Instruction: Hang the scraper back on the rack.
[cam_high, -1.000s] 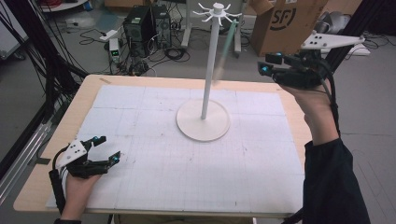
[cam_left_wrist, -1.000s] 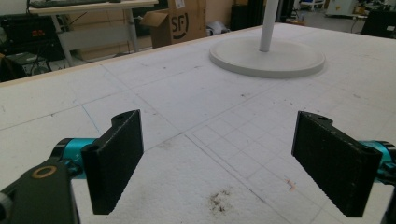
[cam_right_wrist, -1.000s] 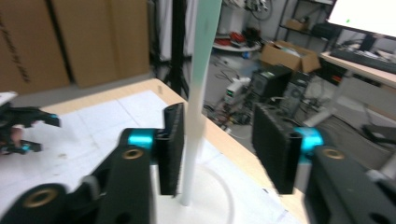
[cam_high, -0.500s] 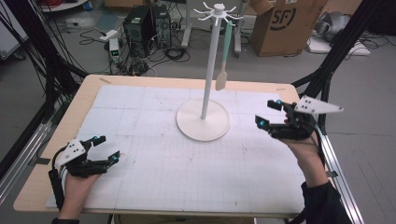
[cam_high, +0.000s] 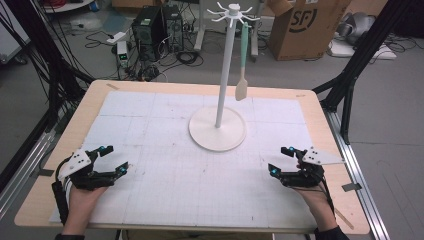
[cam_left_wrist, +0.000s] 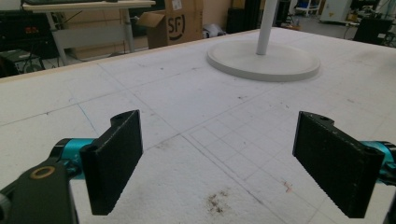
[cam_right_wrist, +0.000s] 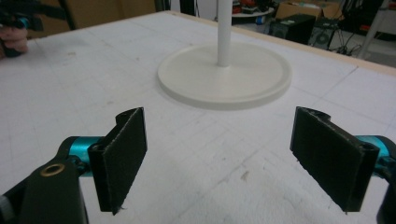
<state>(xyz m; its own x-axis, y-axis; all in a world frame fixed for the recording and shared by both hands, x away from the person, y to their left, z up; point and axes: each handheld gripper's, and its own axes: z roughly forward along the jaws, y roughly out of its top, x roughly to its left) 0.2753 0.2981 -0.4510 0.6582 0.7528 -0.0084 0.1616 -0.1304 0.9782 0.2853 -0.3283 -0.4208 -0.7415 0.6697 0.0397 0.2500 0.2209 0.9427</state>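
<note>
A white hook stand (cam_high: 225, 75) rises from its round base (cam_high: 200, 134) at the middle of the mat. From one of its top hooks, right of the pole, hangs a spatula (cam_high: 243, 60) with a green handle and a beige blade. My left gripper (cam_high: 116, 158) rests open and empty at the front left of the table. My right gripper (cam_high: 278, 160) rests open and empty at the front right. The left gripper view has wide-apart jaws (cam_left_wrist: 219, 154) facing the base (cam_left_wrist: 264, 63). In the right gripper view, the gripper (cam_right_wrist: 219, 156) faces the base (cam_right_wrist: 224, 77) the same way.
A white gridded mat (cam_high: 165, 180) covers the wooden table (cam_high: 320, 107). On the floor beyond are a cardboard box (cam_high: 300, 25), a computer (cam_high: 147, 25) and cables. Black frame legs (cam_high: 350, 85) stand at the right. The other hand (cam_right_wrist: 14, 39) appears far left in the right gripper view.
My right gripper has come down from high at the back right to the table's front right. The spatula now hangs steady from the hook. The left gripper has not moved.
</note>
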